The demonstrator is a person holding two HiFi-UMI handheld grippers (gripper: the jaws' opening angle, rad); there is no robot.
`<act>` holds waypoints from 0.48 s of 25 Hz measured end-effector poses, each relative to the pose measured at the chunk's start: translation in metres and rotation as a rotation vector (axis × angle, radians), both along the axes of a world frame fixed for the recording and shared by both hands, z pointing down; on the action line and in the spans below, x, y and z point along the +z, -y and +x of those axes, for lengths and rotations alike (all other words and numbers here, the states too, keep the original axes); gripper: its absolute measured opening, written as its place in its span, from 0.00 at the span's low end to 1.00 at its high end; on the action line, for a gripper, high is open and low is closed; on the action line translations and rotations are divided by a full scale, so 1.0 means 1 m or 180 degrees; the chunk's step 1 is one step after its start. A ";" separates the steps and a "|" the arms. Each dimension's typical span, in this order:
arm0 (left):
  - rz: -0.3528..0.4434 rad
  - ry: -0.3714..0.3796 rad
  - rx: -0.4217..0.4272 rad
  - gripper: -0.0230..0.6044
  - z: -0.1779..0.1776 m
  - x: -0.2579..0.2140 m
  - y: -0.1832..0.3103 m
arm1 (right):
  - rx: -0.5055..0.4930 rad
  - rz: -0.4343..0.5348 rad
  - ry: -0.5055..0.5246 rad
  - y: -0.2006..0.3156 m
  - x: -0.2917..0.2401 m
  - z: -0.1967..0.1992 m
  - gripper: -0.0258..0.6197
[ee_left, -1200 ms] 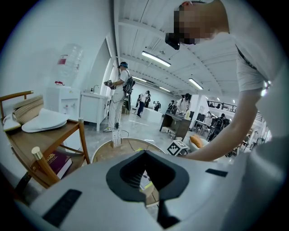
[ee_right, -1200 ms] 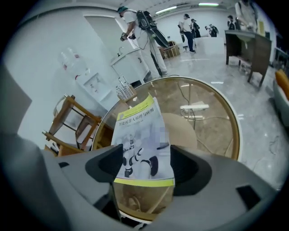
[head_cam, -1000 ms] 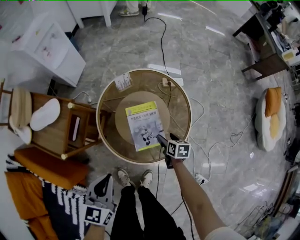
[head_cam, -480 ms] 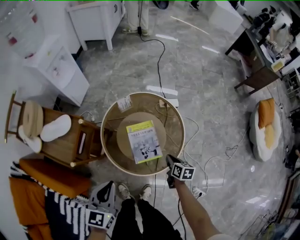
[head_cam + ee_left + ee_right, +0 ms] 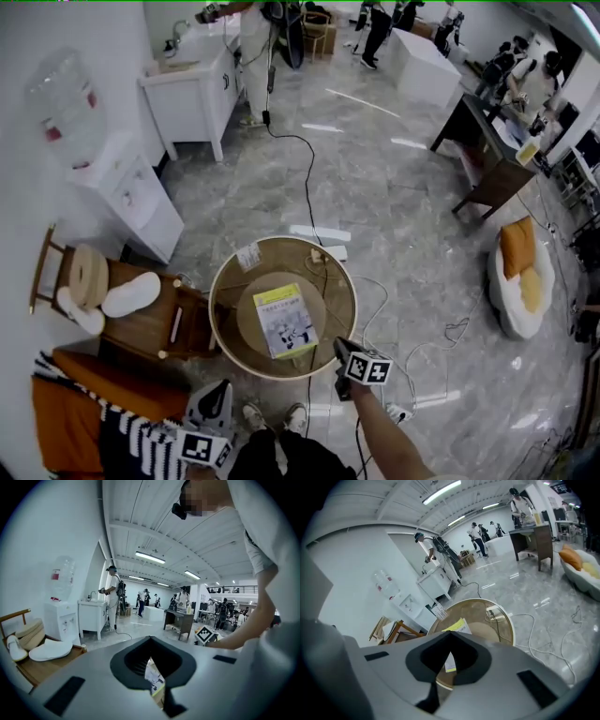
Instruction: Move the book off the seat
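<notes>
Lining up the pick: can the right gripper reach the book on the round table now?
Probably yes: nothing covers the book, and the right gripper hangs by the near rim of the round table. Its jaws have just closed empty, so open them first.

1. A white water dispenser stands against the left wall, with a clear bottle on top of it.
2. A white cabinet stands beyond it, at the floor's far left.
3. A wooden chair at the floor's left edge carries a white slipper and a round pale pad.
4. An orange seat pad lies just beside the chair, touching a black-and-white striped cloth.
5. A black cable runs across the grey marble floor.
6. A dark wooden bench stands at the right.
7. A white floor bed near the right edge holds an orange pillow and a yellow pillow.
8. A white cable loops on the floor near it.
9. People stand at the far end.
</notes>
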State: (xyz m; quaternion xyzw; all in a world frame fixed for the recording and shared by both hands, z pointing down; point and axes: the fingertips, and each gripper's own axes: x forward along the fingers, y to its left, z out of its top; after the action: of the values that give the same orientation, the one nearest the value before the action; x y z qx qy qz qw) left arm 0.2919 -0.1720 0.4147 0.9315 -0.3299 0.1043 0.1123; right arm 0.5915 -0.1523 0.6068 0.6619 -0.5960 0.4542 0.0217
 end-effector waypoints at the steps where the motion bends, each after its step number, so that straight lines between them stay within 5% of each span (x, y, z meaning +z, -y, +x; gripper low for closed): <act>1: 0.0037 0.0006 0.0004 0.06 0.000 -0.007 -0.001 | 0.0007 0.0043 -0.0028 -0.001 -0.011 0.002 0.07; 12: 0.0356 -0.0248 -0.0160 0.06 -0.020 -0.083 -0.006 | -0.0014 0.0616 -0.0313 -0.019 -0.135 0.009 0.07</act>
State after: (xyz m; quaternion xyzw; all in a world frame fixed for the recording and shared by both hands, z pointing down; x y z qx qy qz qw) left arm 0.2721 -0.1657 0.3317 0.9311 -0.3539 0.0465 0.0753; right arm 0.6000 -0.1332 0.4715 0.6810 -0.6367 0.3615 -0.0121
